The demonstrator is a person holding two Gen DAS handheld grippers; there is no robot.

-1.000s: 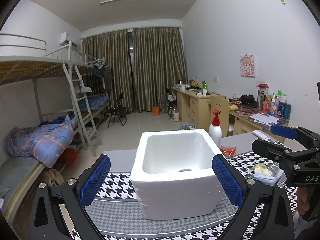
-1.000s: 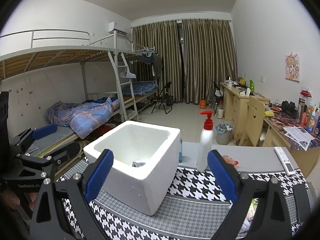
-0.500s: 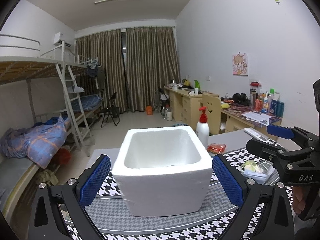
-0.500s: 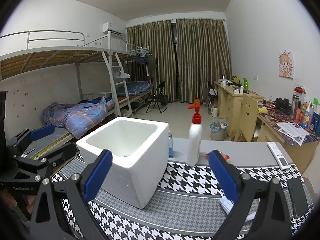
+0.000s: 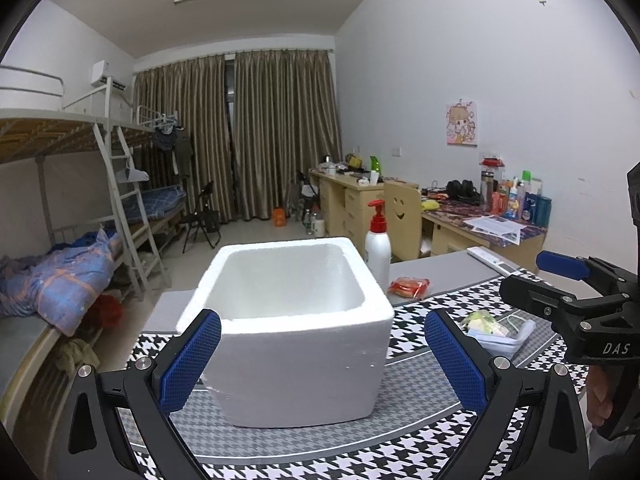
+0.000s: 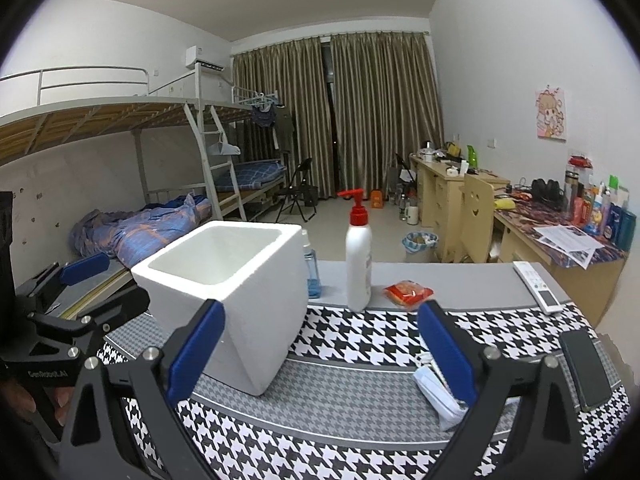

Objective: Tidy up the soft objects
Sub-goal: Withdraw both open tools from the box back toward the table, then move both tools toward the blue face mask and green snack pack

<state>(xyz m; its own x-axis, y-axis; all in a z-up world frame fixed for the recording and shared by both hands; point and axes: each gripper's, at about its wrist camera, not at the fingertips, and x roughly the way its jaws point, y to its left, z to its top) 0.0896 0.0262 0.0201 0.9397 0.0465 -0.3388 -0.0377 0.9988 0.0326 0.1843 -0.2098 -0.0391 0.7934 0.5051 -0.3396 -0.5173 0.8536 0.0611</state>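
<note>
1. Two grippers hung above the table, each with its jaws spread wide and nothing between them: the left gripper (image 5: 322, 354) faced the foam box (image 5: 286, 320) straight on, and the right gripper (image 6: 322, 350) looked past the box's right side.
2. The box stood upright on the houndstooth cloth (image 6: 360, 334) with its top open; from either view its floor was hidden behind the near wall, so what lay inside could not be made out.
3. A clear bag of soft items (image 5: 496, 330) lay on the cloth to the right of the box, partly behind the left gripper's right finger; in the right wrist view only a white corner of the bag (image 6: 436, 394) showed beside the right finger (image 6: 446, 354).
4. A blue-tinted bottle (image 6: 312, 270) was mostly hidden behind the box. The pump bottle (image 6: 358, 258) stood upright at the cloth's far edge, a red packet (image 6: 408, 292) just beside it, a remote (image 6: 536, 286) and a dark phone (image 6: 586, 372) further right.
5. Compared with a second earlier, both cameras sat lower and further back: the small grey thing then visible on the box floor had dropped out of sight, and the packet, remote and phone had come into fuller view.
</note>
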